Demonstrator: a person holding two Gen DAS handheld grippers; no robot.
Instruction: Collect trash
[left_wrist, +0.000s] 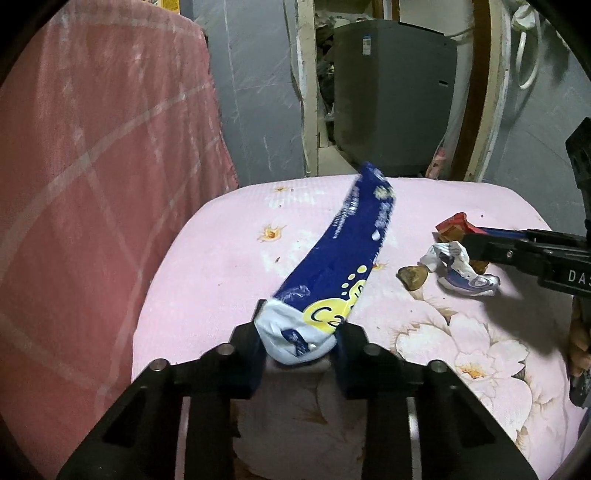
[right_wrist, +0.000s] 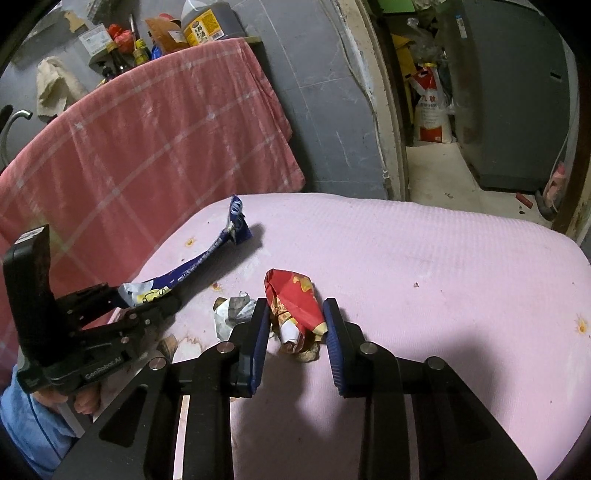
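The left gripper jaws clamp the blue wrapper, lifted off the desk. The right gripper jaws straddle the red wrapper, apparently not yet closed. Crumpled white wrapper remains mid-desk. No bin visible.

Dim indoor light falls from above onto the pink flowered cloth, with soft dark shadows on it beneath both grippers. Around that cloth, fisheye bending curves everything, corners go black, and the long blue plastic wrapper is motion-blurred.
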